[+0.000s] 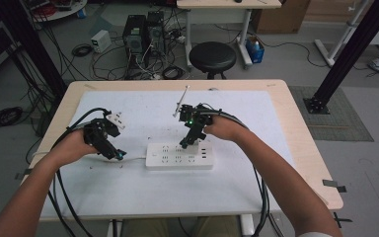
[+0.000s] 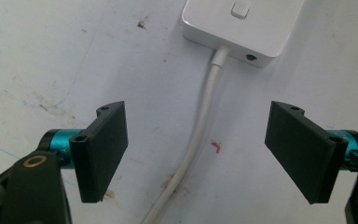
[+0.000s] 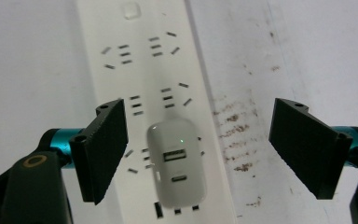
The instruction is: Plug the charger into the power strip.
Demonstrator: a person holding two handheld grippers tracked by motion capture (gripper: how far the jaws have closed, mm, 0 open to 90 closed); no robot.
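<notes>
A white power strip [image 1: 179, 155] lies on the white mat [image 1: 143, 192] of the table, near its middle, with a white charger [image 3: 178, 161] plugged into a socket at its right end. The charger shows two ports and a small green light; no brand or writing can be read on it or on the strip. The right gripper [image 1: 187, 142] hangs just above the charger, its jaws spread wide on either side and clear of it. The left gripper [image 1: 117, 154] sits left of the strip, its jaws apart astride the strip's white cable [image 2: 200, 126], not touching it.
</notes>
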